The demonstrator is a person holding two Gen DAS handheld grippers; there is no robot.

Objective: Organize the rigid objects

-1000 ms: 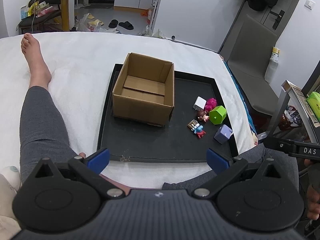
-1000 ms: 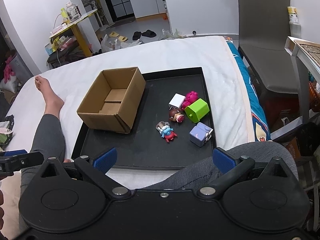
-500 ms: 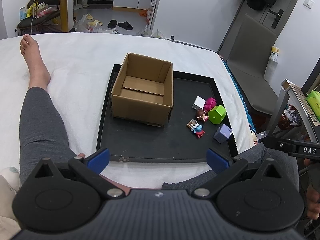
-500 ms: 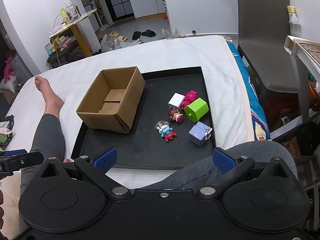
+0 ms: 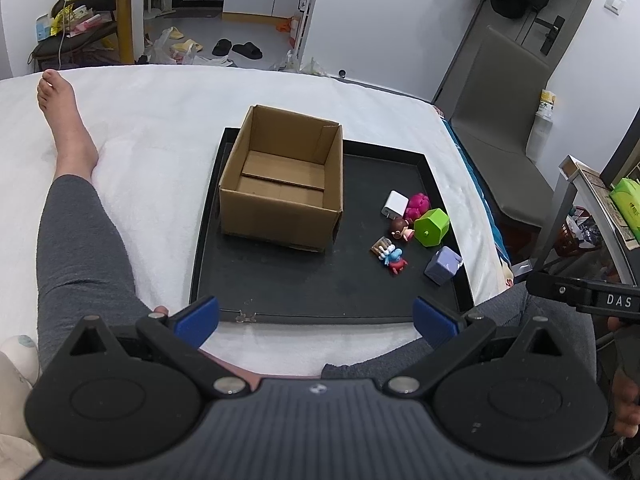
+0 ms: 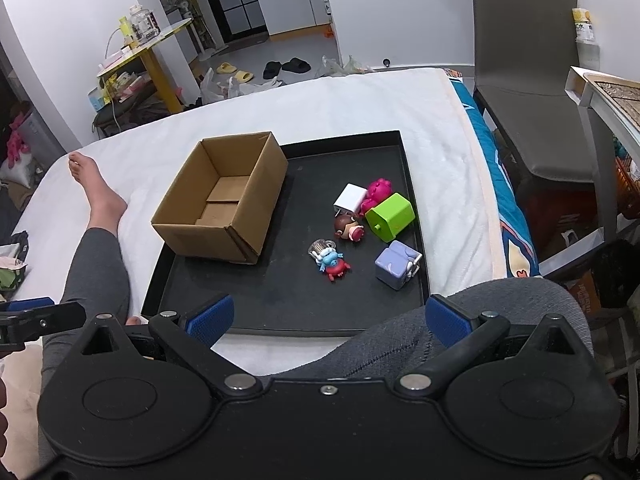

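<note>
Left gripper [image 5: 316, 318]: held above the near edge of the tray, jaws spread wide, nothing gripped.
Tray [image 5: 280, 288]: black, laid on the white bed [image 5: 160, 120].
Box [image 5: 280, 184]: open-topped cardboard, set on the tray's left half, seen empty.
Toys: clustered on the tray's right half, apart from the box: white charger [image 6: 349, 197], pink toy [image 6: 376, 190] and green cube [image 6: 390, 216] at the far end, a doll [image 6: 348, 229] just beside them; blue figure [image 6: 332, 262] and purple cube [image 6: 396, 264] nearer.
Right gripper [image 6: 326, 316]: held above the tray's near edge and a knee, jaws spread wide, nothing gripped.
</note>
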